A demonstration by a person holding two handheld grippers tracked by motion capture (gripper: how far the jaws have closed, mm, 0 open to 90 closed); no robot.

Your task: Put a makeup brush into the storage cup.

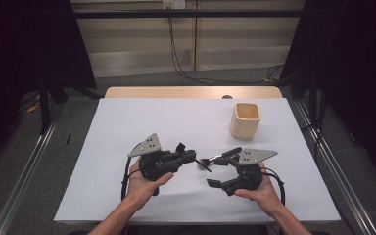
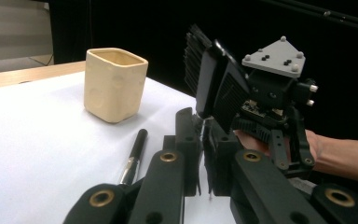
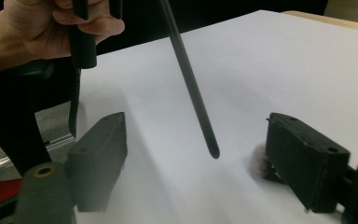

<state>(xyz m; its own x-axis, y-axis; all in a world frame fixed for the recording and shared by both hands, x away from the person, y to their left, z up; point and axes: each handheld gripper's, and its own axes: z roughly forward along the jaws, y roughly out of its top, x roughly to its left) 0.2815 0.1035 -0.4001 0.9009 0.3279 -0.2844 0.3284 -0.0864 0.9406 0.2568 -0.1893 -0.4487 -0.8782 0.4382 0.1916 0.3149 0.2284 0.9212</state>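
Observation:
My left gripper (image 1: 192, 156) (image 2: 200, 133) is shut on a thin black stick (image 1: 203, 166). The stick slants down from its tips toward the table. In the right gripper view that stick (image 3: 191, 88) hangs between the wide-apart jaws of my right gripper (image 3: 196, 126), its tip just above the white sheet. My right gripper (image 1: 219, 169) is open and touches nothing. A makeup brush (image 1: 223, 156) (image 2: 134, 156) with a black handle and silver ferrule lies on the sheet. Its pale bristles (image 3: 260, 163) peek out beside the right-hand jaw.
A cream square cup (image 1: 246, 120) (image 2: 115, 84) stands upright at the back right of the white-covered table (image 1: 152, 122). A bare wooden strip (image 1: 176, 92) runs along the far edge. Dark stands and cables sit on the floor around it.

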